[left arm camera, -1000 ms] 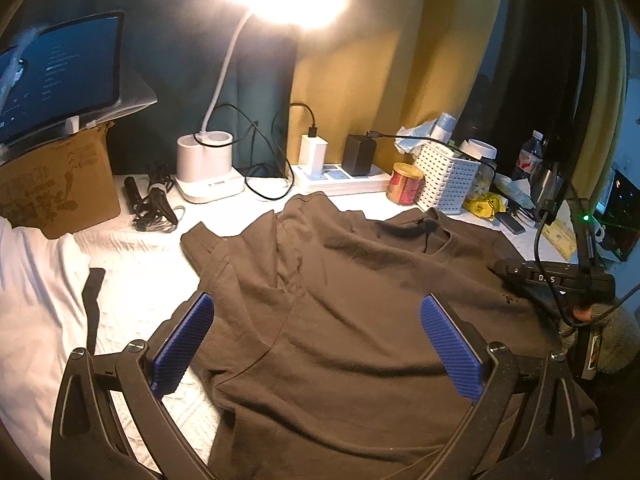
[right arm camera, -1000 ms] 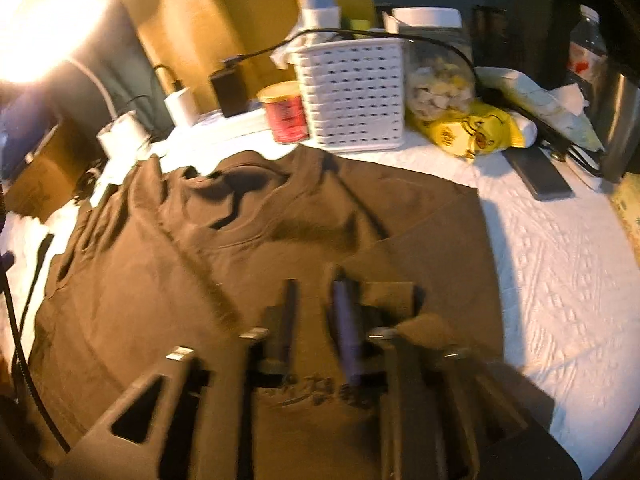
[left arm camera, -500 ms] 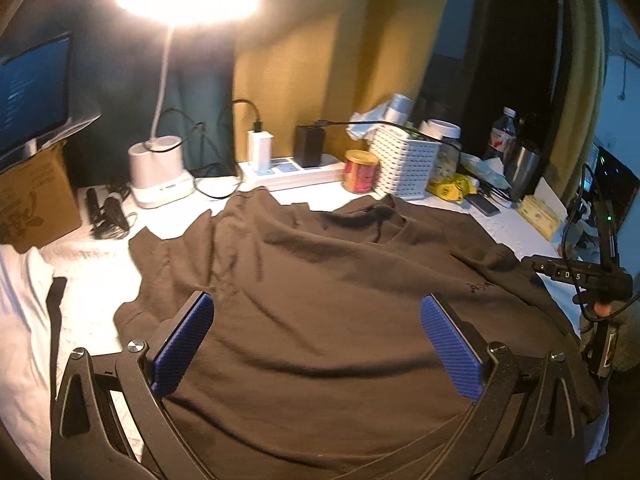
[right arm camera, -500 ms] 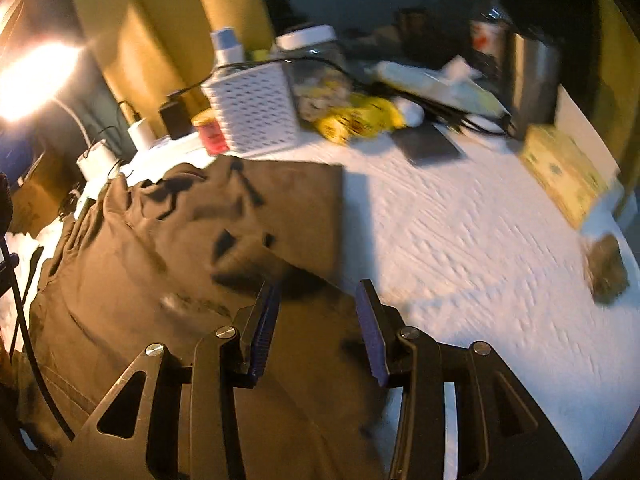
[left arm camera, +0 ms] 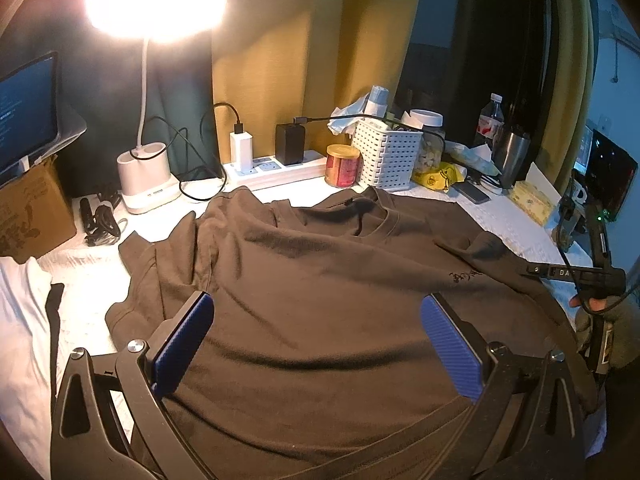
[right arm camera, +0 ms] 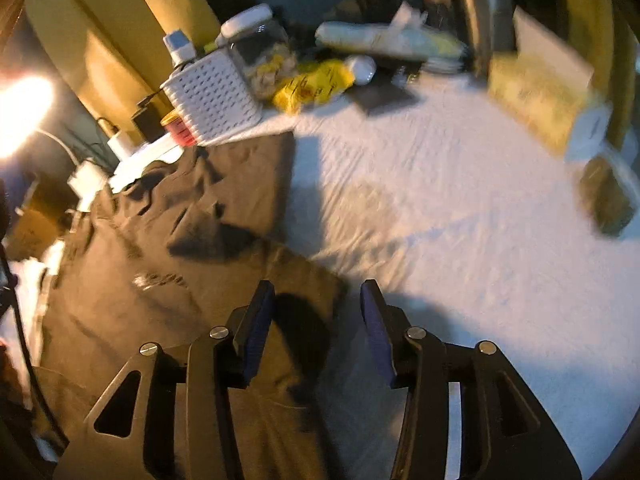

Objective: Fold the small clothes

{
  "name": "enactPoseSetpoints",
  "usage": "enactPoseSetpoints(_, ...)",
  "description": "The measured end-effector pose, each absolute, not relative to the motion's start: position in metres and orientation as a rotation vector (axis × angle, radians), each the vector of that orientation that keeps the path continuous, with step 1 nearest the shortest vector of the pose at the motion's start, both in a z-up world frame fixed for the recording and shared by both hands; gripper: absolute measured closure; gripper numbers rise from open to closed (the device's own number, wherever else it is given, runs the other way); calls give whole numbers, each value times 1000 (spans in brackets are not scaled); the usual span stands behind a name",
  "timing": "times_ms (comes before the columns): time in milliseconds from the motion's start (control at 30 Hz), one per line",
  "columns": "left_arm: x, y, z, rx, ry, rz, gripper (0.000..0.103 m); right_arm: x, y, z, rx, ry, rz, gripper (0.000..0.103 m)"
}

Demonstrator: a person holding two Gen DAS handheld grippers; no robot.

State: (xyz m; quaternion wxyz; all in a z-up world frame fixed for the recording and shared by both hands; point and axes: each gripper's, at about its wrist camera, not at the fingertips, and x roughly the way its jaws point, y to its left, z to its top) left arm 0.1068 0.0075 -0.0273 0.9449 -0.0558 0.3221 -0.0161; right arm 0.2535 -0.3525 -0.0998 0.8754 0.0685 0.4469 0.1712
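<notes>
Lying face-up across a white-covered surface [left arm camera: 100, 280], a dark brown T-shirt [left arm camera: 320, 300] fills most of the scene, its collar toward a cluttered back edge and its hem toward the person working. The sleeve on the right side has been turned in over the chest and rests as a loose, rumpled flap; the opposite sleeve is bunched and not yet folded, and the body has no fold across its length, so the job looks barely begun. The right gripper [right arm camera: 316, 320] hangs above the shirt's side edge, its fingers parted at a middling width, having just been opening, with nothing pinched between them, only cloth and bare cover below. The left gripper [left arm camera: 316, 344] hovers low over the shirt's lower half, fingers spread wide and empty. Beyond the collar stand a white slotted basket [left arm camera: 386, 156], a red tin [left arm camera: 342, 165], a power strip [left arm camera: 276, 168] and a glaring desk lamp [left arm camera: 154, 4].
</notes>
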Motion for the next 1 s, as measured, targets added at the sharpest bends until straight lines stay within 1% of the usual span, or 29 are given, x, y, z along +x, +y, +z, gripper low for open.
enactPoseSetpoints(33,106,8,-27,-110,656,-32,1,251,-350,-98,138,921,377,56)
enactPoseSetpoints(67,104,8,-26,-106,656,-31,1,249,-346,-96,128,908,399,71)
enactPoseSetpoints(133,104,10,-27,-106,657,-26,1,243,-335,-89,78,885,435,95)
enactPoseSetpoints(333,100,13,-27,-116,654,-24,1,222,-306,-70,-79,819,492,95)
enactPoseSetpoints(533,96,15,-30,-128,661,-35,1,200,-280,-80,-202,883,599,94)
enactPoseSetpoints(600,96,16,-32,-132,665,-38,1,195,-272,-87,-260,906,591,80)
enactPoseSetpoints(633,96,17,-33,-134,667,-39,1,191,-270,-90,-298,906,569,63)
enactPoseSetpoints(833,96,22,-37,-151,678,-40,1,174,-257,-86,-338,918,652,62)
enactPoseSetpoints(1000,95,31,-38,-162,673,-28,1,194,-249,-68,-277,865,652,61)
